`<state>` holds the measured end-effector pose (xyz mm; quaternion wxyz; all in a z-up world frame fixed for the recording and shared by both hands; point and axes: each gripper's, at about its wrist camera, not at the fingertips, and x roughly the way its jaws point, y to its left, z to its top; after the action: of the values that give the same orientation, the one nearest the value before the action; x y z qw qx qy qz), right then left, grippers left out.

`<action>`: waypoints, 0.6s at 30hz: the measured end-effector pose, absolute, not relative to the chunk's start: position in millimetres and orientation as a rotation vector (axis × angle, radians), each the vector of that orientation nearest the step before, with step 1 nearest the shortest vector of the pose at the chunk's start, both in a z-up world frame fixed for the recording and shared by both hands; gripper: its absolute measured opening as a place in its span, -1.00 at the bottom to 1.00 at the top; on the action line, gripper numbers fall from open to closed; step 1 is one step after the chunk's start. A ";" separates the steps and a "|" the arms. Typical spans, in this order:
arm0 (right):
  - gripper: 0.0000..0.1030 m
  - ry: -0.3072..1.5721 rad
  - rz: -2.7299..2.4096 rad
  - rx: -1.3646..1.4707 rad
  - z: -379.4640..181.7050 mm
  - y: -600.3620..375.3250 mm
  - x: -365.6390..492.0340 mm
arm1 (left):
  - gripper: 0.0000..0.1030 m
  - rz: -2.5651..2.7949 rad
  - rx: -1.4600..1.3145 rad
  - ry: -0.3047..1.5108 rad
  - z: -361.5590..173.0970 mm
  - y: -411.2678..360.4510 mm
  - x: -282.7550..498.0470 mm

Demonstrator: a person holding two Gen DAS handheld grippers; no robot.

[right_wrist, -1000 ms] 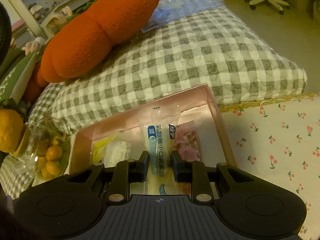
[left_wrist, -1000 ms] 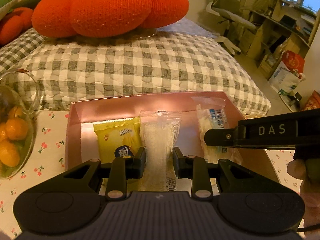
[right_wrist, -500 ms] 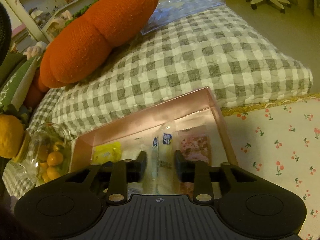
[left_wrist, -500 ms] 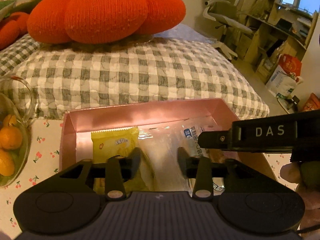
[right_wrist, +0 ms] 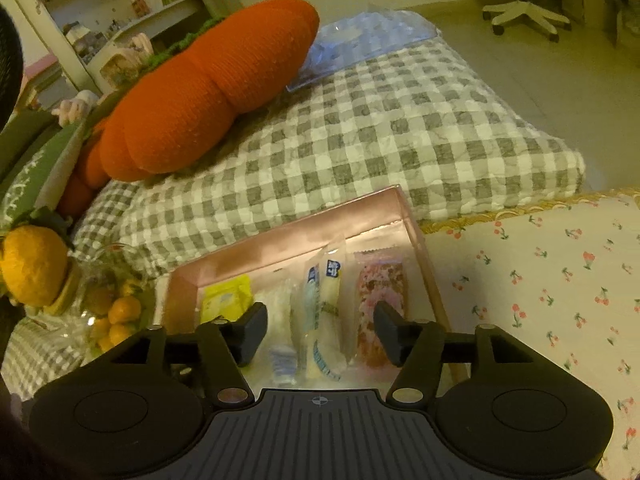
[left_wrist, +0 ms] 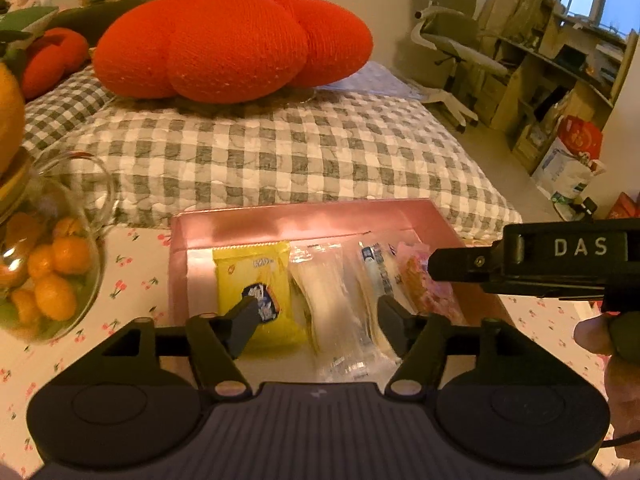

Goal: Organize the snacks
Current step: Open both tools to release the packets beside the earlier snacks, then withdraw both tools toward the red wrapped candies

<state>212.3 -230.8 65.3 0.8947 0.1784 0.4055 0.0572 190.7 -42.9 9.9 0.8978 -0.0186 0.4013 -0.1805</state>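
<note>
Both claws stand wide and carry nothing: the left gripper (left_wrist: 316,326) hangs over the near end of the pink box (left_wrist: 304,220), and the right gripper (right_wrist: 320,330) does the same from its own side, its arm reaching across the box's right edge in the left view. Four snacks lie side by side in the box, long ways toward the far wall: a yellow packet (left_wrist: 256,280) on the left, a clear white packet (left_wrist: 324,296) beside it, a blue-printed packet (right_wrist: 324,304) next, and a pink packet (right_wrist: 380,300) against the right wall. The box sits on a cherry-print cloth (right_wrist: 540,280), with a glass bowl of oranges (left_wrist: 44,276) close to its left. The row looks nearly settled, so the step in hand is probably tidying and lifting clear. To do it well, raise each claw straight up with its fingers apart so that no tip drags a wrapper; the film is thin and slippery and will follow any finger that catches it. The near ends of the two middle packets may overlap, though the glare makes that hard to judge; if so, nudge one sideways with a single fingertip, without pinching. Mind the bowl when the left claw draws back.
</note>
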 end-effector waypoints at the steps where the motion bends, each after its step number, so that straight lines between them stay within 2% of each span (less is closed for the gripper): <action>1: 0.25 0.839 0.120 0.367 68.3 -230.4 207.8 | 0.29 -0.373 -0.040 0.832 12.0 -42.0 186.9; 18: 0.57 0.813 0.162 0.340 101.2 -224.4 128.3 | 0.75 -0.381 0.002 0.826 35.6 -33.0 126.3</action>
<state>128.3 -224.4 101.2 0.9014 0.1642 0.3930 0.0783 126.3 -33.0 35.6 0.8983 0.0011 0.3989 -0.1842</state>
